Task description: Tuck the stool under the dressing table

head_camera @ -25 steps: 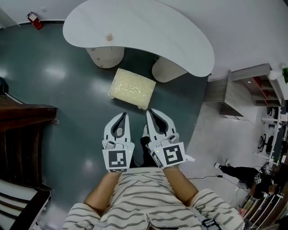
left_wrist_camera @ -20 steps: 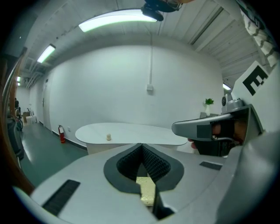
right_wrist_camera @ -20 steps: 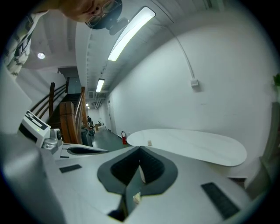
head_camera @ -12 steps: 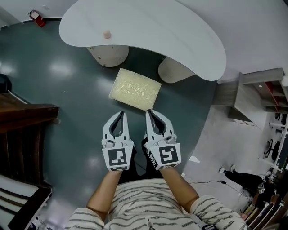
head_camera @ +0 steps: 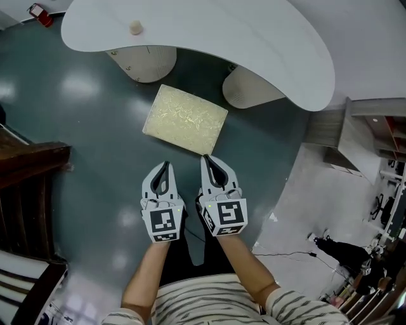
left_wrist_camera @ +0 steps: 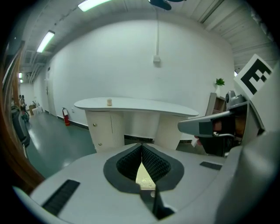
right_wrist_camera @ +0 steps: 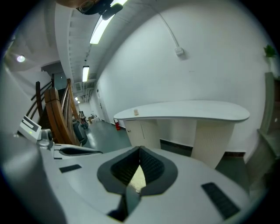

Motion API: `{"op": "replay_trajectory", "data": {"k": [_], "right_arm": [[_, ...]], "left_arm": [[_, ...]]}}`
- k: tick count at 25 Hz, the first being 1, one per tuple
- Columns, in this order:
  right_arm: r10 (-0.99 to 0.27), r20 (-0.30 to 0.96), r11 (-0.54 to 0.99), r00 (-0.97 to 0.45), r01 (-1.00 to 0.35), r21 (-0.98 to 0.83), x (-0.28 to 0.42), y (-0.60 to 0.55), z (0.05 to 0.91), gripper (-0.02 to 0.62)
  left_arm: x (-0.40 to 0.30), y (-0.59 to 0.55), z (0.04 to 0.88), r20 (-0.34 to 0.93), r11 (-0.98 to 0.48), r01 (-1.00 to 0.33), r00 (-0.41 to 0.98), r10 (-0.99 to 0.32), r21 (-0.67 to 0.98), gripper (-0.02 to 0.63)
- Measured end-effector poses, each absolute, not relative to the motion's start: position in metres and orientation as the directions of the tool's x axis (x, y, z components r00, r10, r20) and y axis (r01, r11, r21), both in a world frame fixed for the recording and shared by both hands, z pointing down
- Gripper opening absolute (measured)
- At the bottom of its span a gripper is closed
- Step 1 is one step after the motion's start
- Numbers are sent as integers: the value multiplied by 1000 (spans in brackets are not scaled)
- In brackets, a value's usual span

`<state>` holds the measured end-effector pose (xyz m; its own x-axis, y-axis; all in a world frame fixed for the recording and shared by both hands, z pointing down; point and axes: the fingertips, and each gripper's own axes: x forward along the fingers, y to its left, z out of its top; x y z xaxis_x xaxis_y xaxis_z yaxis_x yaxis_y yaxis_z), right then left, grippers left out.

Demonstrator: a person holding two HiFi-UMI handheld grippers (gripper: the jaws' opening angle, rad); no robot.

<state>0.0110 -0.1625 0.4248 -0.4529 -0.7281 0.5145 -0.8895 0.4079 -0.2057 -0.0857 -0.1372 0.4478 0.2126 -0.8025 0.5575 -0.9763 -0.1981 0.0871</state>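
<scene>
A cream, fuzzy-topped stool [head_camera: 185, 119] stands on the dark green floor just in front of the white curved dressing table [head_camera: 254, 51], between its two round pedestals. My left gripper [head_camera: 166, 164] and right gripper [head_camera: 205, 158] are side by side just short of the stool's near edge, both shut with nothing in them. The right tip is almost at the stool's near corner. Through each gripper's closed jaws a sliver of the stool [left_wrist_camera: 144, 174] [right_wrist_camera: 137, 179] shows, with the dressing table [left_wrist_camera: 135, 105] [right_wrist_camera: 188, 111] beyond.
A small pale object [head_camera: 134, 26] sits on the table top. A dark wooden frame [head_camera: 28, 190] stands at the left. A red fire extinguisher [head_camera: 39, 13] is at the far left wall. Shelving [head_camera: 374, 146] and clutter lie to the right.
I have stepped closer: the stool and table look larger and have shifted left in the head view. Both grippers stay shut, side by side, now nearer the stool's edge.
</scene>
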Motion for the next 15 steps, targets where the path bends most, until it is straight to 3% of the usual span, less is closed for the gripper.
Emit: {"op": "replay_trajectory", "data": {"k": [15], "right_arm": [[-683,594,381,-424,-901,-205,9,-168,579,13]], "left_arm": [[-76,-140,595,623,-211,-967,255,-739,146,6]]}}
